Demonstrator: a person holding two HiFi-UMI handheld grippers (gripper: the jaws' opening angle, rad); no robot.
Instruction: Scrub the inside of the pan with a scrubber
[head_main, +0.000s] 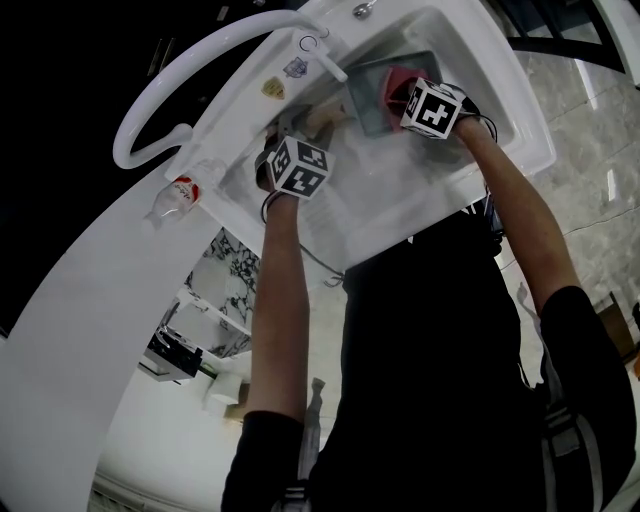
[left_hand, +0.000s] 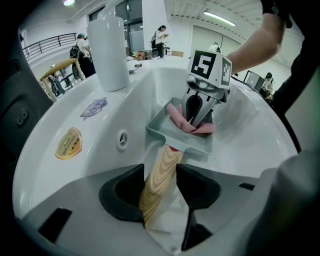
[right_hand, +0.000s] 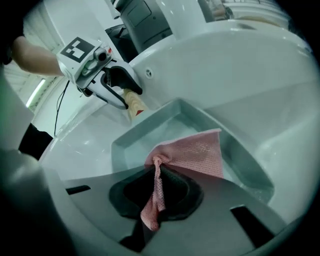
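In a white sink (left_hand: 250, 130), the left gripper (left_hand: 160, 195) has its jaws shut on the wooden handle (left_hand: 162, 172) of a grey rectangular pan (right_hand: 135, 145), holding it over the basin while the right gripper (right_hand: 157, 192) works from the far side. The right gripper's jaws are pinched on a bunched corner of a pink mesh scrubber (right_hand: 197, 152), the rest of which is spread flat against the inside of the pan near its far wall. Whether the pan's base touches the basin floor cannot be told. The main risk appears to be the thin grip on the scrubber: a hard push or drag could pull the mesh out of the jaws. Pressure at the far end could also twist the smooth handle in the left jaws and tip the pan.
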